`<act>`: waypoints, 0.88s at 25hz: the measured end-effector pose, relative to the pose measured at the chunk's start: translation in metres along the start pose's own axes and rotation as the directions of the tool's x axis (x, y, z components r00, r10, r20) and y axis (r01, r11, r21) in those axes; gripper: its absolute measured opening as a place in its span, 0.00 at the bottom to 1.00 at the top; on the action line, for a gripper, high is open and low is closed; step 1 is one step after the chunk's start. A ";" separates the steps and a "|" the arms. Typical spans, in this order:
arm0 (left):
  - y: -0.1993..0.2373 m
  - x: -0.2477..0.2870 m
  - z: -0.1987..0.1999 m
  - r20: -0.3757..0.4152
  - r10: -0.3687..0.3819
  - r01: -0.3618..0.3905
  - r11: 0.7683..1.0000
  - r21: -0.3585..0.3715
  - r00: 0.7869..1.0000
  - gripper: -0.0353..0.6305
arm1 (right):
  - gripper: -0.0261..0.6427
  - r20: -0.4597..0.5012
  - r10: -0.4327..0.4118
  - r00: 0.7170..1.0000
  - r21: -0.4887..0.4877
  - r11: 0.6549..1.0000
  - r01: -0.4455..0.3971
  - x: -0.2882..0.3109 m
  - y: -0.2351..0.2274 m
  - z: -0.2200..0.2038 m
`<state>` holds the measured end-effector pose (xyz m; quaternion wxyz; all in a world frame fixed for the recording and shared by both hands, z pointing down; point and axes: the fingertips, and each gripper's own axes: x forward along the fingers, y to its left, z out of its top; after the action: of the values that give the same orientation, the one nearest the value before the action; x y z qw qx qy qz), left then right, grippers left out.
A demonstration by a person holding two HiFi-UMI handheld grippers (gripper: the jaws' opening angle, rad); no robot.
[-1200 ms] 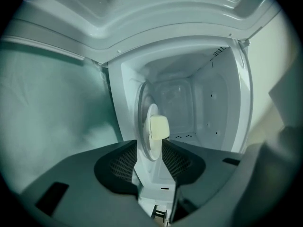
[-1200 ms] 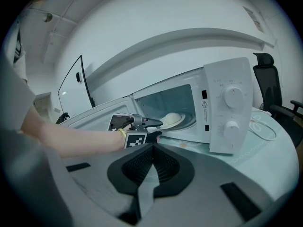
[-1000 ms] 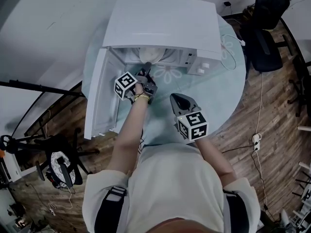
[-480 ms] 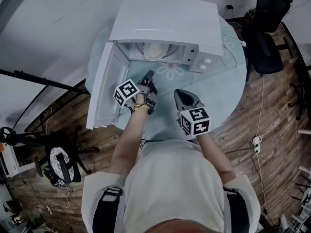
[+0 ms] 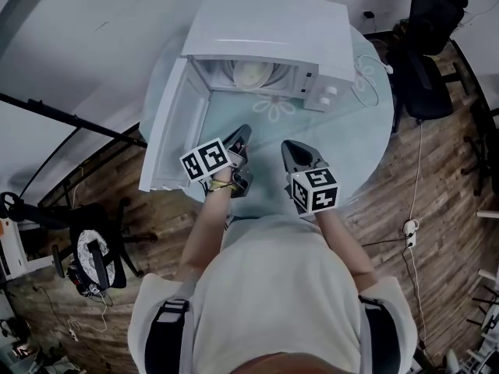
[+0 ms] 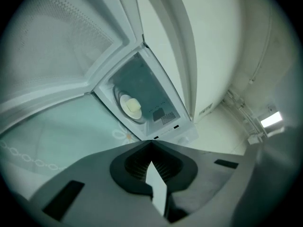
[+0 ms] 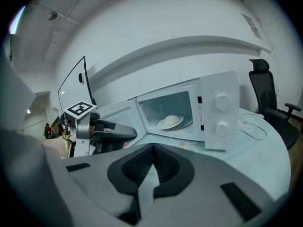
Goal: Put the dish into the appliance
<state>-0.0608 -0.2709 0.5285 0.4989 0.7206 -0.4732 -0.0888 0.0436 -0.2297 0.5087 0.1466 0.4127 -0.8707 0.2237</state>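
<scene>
The white microwave (image 5: pixel 269 29) stands at the back of the round table with its door (image 5: pixel 173 135) swung wide to the left. A pale dish (image 5: pixel 252 74) rests inside on the turntable; both gripper views show it too, the dish (image 6: pixel 132 107) and the dish (image 7: pixel 170 121). My left gripper (image 5: pixel 242 134) hangs over the table in front of the opening, well short of it, jaws shut with nothing between them. My right gripper (image 5: pixel 287 147) is beside it on the right, also shut and empty. The left gripper (image 7: pixel 127 132) shows in the right gripper view.
The table (image 5: pixel 366 139) has a pale green cloth with a flower print. A white cable (image 5: pixel 373 68) lies on it right of the microwave. A black office chair (image 5: pixel 425 53) stands at the far right, and dark stands (image 5: pixel 70 115) sit to the left.
My left gripper has drawn back from the microwave's mouth toward the person and its jaws have shut. The dish stays inside. The right gripper has barely moved.
</scene>
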 end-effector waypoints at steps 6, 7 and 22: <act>-0.013 -0.020 -0.021 -0.060 0.039 -0.031 0.991 0.131 0.997 0.07 | 0.05 -0.016 -0.016 1.000 0.032 0.999 0.017 -0.012 -0.002 -0.009; -0.014 -0.023 -0.024 -0.070 0.045 -0.035 0.988 0.149 0.997 0.07 | 0.05 -0.018 -0.019 1.000 0.032 0.999 0.019 -0.013 -0.002 -0.010; -0.015 -0.059 -0.071 -0.151 0.067 -0.040 0.984 0.173 0.986 0.07 | 0.05 -0.015 -0.019 1.000 0.060 0.998 0.020 -0.035 0.007 -0.026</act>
<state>-0.0407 -0.1798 0.5302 0.4735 0.7521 -0.4578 0.0220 0.0615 -0.1899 0.5135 0.1425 0.4237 -0.8586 0.2511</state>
